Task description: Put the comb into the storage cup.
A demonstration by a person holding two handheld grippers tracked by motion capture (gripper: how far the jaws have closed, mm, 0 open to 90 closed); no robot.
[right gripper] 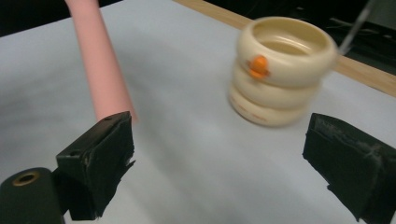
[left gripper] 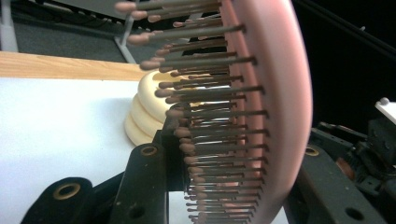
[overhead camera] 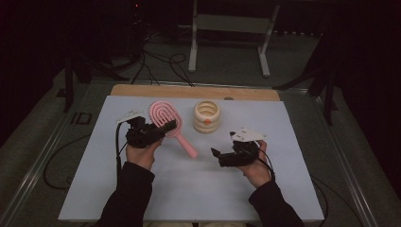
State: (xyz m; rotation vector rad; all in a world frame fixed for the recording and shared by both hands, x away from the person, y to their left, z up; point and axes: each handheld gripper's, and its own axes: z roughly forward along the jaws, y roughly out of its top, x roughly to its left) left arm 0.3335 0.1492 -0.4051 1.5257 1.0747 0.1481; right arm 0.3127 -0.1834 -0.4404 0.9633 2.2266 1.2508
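Hairbrush: lying near the bench's far edge.
Left fingers: squeezing its pink head.
Right fingers: standing wide open, holding nothing.
Ring cup: sitting just beside it.

Pink paddle hairbrush with brown bristles, head lifted off the desk, handle slanting down toward the front right.
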